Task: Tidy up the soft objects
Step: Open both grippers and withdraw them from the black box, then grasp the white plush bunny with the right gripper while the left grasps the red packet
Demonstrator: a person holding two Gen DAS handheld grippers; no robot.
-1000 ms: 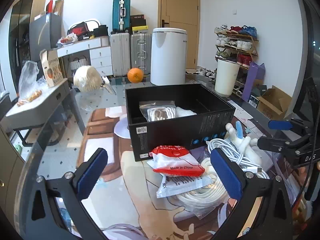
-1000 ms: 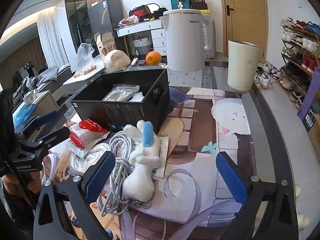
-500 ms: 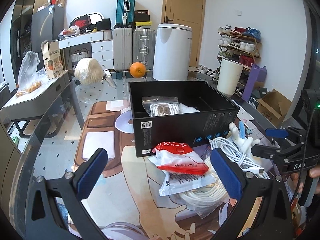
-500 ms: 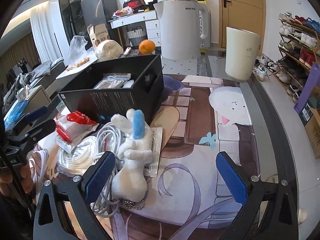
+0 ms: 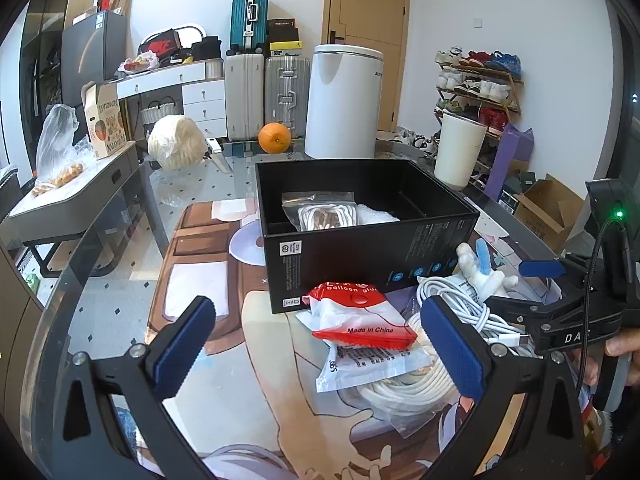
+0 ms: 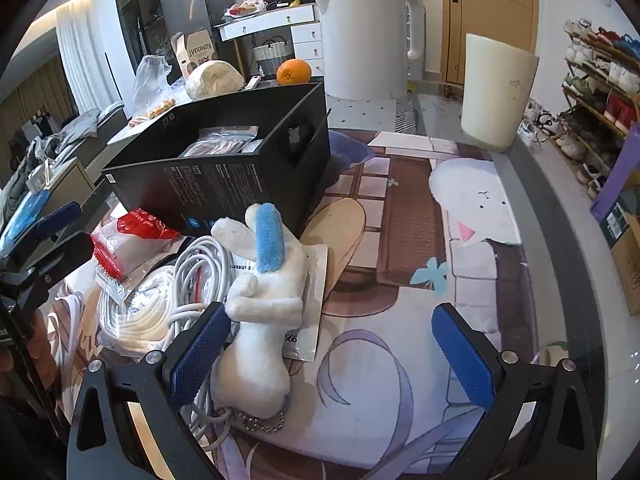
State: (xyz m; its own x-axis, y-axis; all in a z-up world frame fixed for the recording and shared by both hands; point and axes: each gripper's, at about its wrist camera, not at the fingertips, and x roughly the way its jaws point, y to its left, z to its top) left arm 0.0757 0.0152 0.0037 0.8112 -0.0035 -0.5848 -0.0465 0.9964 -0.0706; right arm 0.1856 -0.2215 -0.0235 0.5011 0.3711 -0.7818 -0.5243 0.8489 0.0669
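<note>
A black open box point(image 5: 352, 258) stands mid-table with a bagged cable point(image 5: 324, 212) inside. In front of it lie a red-and-white balloon packet point(image 5: 360, 322), white cable coils point(image 5: 452, 304) and a white plush rabbit with a blue ear point(image 6: 266, 300). My left gripper point(image 5: 320, 340) is open, low over the table, with the packet between its fingers. My right gripper point(image 6: 330, 354) is open; its left pad point(image 6: 198, 354) sits right beside the rabbit's body. In the right wrist view the box point(image 6: 208, 188) stands behind the rabbit.
A white kettle point(image 6: 364, 28), an orange point(image 5: 274, 138) and a cream cup point(image 6: 496, 92) stand behind the box on the glass table with its printed mat point(image 6: 400, 320). The table edge curves close on the right point(image 6: 576, 280). A person's hand point(image 5: 616, 356) holds the right gripper.
The right gripper has moved forward, so the rabbit now lies against its left pad. The left gripper has shifted slightly, with the packet still between its open fingers.
</note>
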